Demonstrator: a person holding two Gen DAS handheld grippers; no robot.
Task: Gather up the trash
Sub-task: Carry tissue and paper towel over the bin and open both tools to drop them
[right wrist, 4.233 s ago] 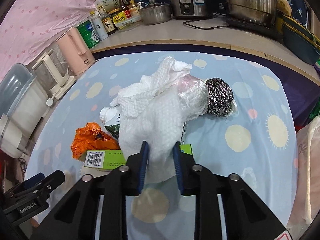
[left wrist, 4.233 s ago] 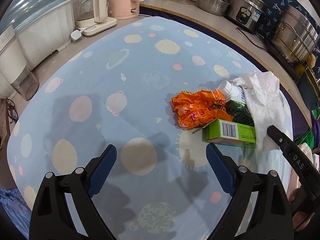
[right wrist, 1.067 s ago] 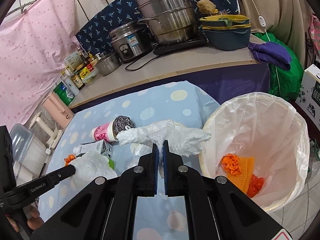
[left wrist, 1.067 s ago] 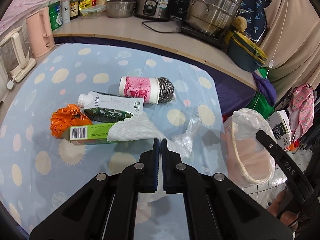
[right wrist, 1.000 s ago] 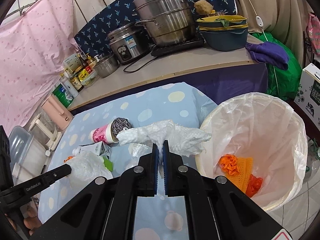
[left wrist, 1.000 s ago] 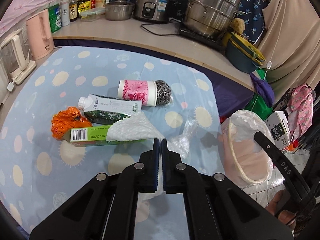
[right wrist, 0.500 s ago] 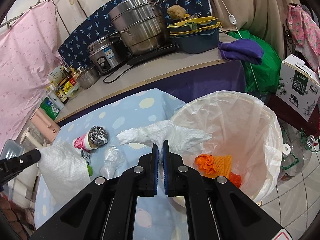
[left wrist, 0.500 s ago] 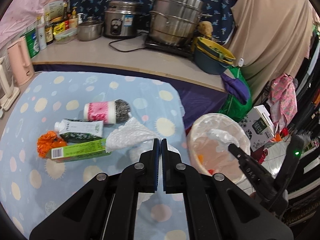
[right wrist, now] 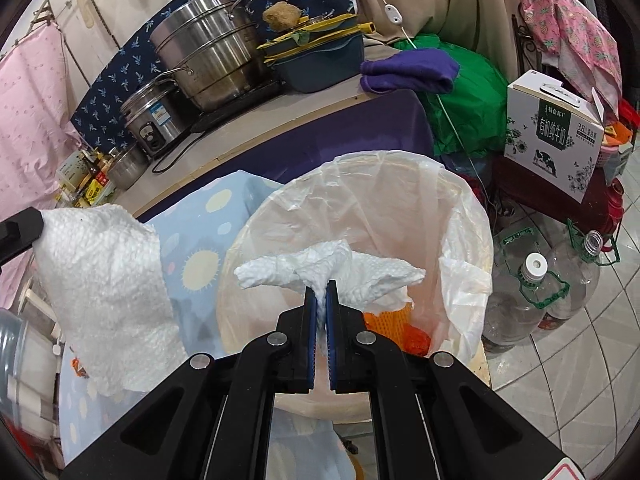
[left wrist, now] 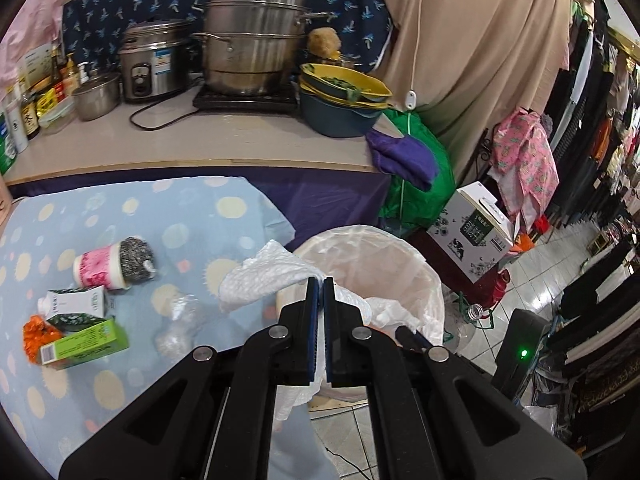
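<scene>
Paper towels (right wrist: 332,266) hang pinched in both the right gripper (right wrist: 320,300) and left gripper (left wrist: 319,292) above the bin (right wrist: 460,216).

A steel steamer pot (left wrist: 254,38) and a rice cooker (left wrist: 150,60) stood at the bench's back edge (bottles (left wrist: 24,104) crowded its left end); a milk carton box (right wrist: 554,128) sat on the floor.

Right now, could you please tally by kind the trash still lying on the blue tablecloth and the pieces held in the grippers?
Cartons and boxes: 2, milk carton, green box
Cups: 1, pink cup
Scourers: 1
Wrappers and bags: 2, orange wrapper, clear bag
Held paper towels: 2
Total: 8
</scene>
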